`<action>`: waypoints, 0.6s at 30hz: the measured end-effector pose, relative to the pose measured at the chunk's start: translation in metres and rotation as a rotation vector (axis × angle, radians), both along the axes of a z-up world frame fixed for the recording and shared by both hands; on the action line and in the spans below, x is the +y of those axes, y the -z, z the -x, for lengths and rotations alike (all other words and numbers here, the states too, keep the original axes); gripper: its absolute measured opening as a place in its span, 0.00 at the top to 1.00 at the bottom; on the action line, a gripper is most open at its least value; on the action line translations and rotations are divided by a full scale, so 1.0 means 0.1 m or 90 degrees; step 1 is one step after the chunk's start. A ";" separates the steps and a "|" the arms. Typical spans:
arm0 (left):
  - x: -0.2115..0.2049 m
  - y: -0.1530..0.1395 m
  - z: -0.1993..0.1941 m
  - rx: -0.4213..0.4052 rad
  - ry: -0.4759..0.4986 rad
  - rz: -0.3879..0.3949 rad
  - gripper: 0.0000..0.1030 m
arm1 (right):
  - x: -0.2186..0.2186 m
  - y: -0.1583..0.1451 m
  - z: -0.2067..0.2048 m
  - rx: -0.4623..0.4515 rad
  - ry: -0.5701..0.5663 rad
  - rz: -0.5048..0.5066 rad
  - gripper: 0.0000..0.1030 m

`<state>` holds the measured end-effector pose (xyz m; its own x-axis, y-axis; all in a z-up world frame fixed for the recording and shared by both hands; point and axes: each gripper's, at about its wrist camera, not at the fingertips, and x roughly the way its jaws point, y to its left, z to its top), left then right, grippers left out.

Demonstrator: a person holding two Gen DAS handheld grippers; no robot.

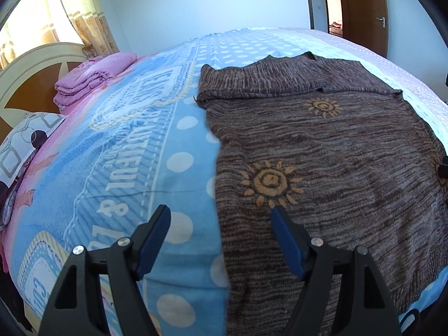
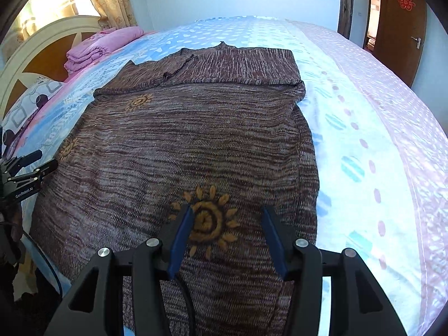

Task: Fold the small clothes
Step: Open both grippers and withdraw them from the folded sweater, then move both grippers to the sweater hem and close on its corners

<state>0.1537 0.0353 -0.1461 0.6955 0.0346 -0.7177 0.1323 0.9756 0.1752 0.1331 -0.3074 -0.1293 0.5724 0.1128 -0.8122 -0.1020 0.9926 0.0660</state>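
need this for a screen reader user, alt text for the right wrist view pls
A brown knitted sweater with orange sun motifs lies flat on a patterned bed, its sleeves folded across the top. The right gripper hovers open above a sun near the hem, holding nothing. The left gripper shows at the left edge; folded pink bedding sits by the headboard.

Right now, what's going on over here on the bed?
A person is folding a brown knit sweater with sun patterns, spread on the bed. Its far part looks already folded over the body. The left hand-held gripper hangs open over the sweater's left edge, and the right hand-held gripper hangs open above the sun pattern near its right side. Neither holds any cloth. Folded pink bedding sits by the headboard.
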 end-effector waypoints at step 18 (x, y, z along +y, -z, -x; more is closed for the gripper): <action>0.10 0.07 0.48 0.038 0.013 0.014 0.25 | 0.06 0.08 0.52 0.020 -0.005 0.020 0.48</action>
<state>0.1056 0.0456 -0.1530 0.6513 0.0048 -0.7588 0.1612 0.9763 0.1445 0.0815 -0.3018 -0.1369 0.5453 0.0912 -0.8333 -0.1075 0.9935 0.0384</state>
